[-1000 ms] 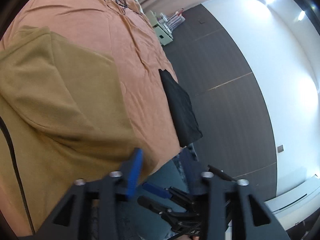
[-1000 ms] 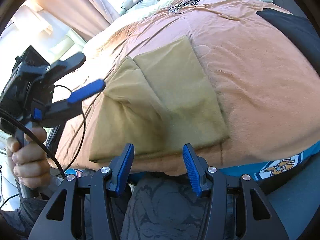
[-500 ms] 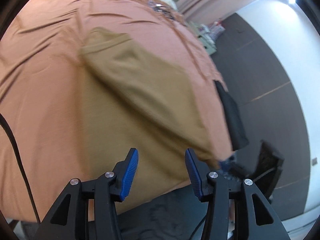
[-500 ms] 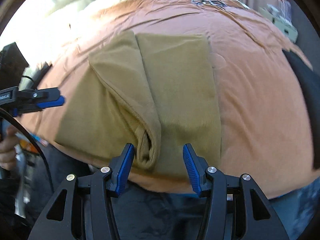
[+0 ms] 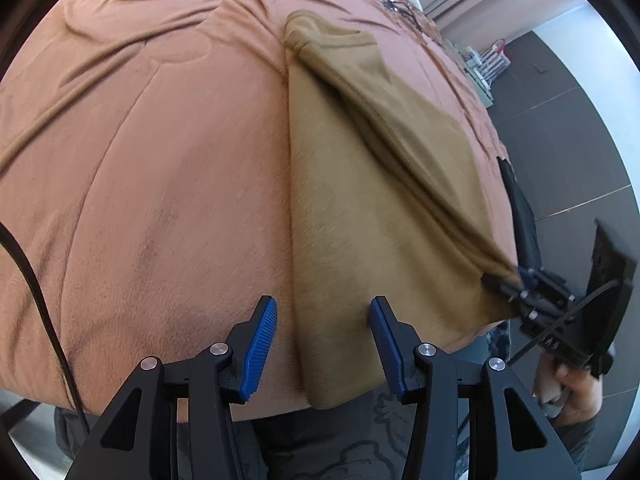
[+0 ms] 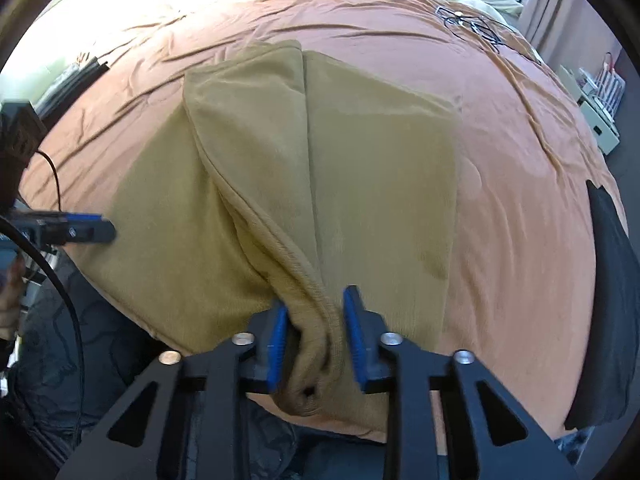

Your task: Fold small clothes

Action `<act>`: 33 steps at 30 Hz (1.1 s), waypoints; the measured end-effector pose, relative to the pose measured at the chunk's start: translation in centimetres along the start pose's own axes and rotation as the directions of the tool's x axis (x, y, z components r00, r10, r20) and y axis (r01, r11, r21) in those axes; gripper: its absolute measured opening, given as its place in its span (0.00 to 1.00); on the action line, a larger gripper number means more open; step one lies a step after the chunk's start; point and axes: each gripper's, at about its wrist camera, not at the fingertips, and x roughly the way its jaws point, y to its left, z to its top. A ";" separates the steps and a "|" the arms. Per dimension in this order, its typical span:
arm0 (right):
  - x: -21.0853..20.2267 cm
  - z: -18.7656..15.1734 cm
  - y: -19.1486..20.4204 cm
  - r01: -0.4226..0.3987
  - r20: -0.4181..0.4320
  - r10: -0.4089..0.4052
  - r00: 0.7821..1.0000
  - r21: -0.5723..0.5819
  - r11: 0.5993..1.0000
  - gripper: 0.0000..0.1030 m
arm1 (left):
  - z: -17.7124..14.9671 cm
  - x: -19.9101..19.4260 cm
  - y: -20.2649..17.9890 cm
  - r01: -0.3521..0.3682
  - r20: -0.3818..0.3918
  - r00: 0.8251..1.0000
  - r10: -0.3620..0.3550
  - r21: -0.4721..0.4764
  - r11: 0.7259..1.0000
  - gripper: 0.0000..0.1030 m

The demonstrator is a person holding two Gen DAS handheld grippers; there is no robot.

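A tan garment [image 5: 380, 200] [image 6: 360, 160] lies partly folded on the orange bedspread [image 5: 160, 160], a sleeve laid lengthwise over its body. My right gripper [image 6: 316, 300] is at the near hem, and its jaws are closing with the bunched sleeve end between the blue pads, which press on the cloth. In the left wrist view the right gripper [image 5: 516, 280] pinches that corner and lifts it slightly. My left gripper [image 5: 320, 308] hovers open over the garment's near left edge, with the edge lying under the gap. The right wrist view shows the left gripper [image 6: 96, 230] side-on at the left.
A black garment [image 6: 612, 280] [image 5: 524, 216] hangs over the bed's right edge. Tangled black cables [image 6: 468, 20] lie at the far end of the bed. A white shelf unit [image 6: 600, 120] stands on the dark floor beyond. A person's hand [image 5: 576, 392] holds the right gripper.
The right gripper's jaws have closed onto the sleeve end at the near hem. The left gripper has swung down and across to the garment's near left edge, still open.
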 end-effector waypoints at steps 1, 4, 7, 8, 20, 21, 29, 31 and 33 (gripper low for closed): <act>-0.2 0.0 -0.5 -0.013 0.008 0.013 1.000 0.010 1.000 0.10 | -0.1 0.1 0.1 -0.004 0.001 1.000 0.004 0.006 1.000 0.48; -0.8 -0.9 -2.5 -0.065 0.038 0.063 0.997 0.077 0.995 0.08 | 0.0 0.4 -0.3 -0.023 -0.003 1.000 0.023 0.024 0.999 0.48; -1.1 -2.1 -4.9 -0.127 0.069 0.117 0.991 0.161 0.979 0.08 | 0.1 0.6 -0.7 -0.038 -0.007 0.999 0.038 0.032 0.999 0.48; -0.8 -2.8 -5.6 -0.140 0.076 0.128 0.989 0.191 0.972 0.08 | 0.1 0.7 -0.8 -0.044 -0.008 0.999 0.044 0.037 0.998 0.48; 1.7 -7.1 -10.6 -0.361 0.159 0.325 0.932 0.389 0.848 0.07 | 0.5 1.0 -0.9 -0.047 -0.017 0.999 0.048 0.062 0.997 0.48; 1.9 -7.5 -11.0 -0.375 0.169 0.335 0.927 0.400 0.836 0.07 | 0.4 1.1 -1.0 -0.051 -0.018 0.998 0.052 0.069 0.996 0.48; 1.7 -8.0 -10.9 -0.346 0.167 0.305 0.938 0.365 0.864 0.07 | 0.2 1.2 -1.1 -0.071 -0.029 0.997 0.074 0.107 0.992 0.48; 1.0 -7.8 -10.6 -0.332 0.168 0.290 0.942 0.351 0.875 0.07 | 0.3 1.2 -1.1 -0.068 -0.032 0.997 0.071 0.102 0.992 0.48; 0.3 -7.6 -10.3 -0.325 0.173 0.281 0.944 0.335 0.884 0.07 | 0.4 0.9 -1.1 -0.061 -0.035 0.997 0.064 0.099 0.993 0.48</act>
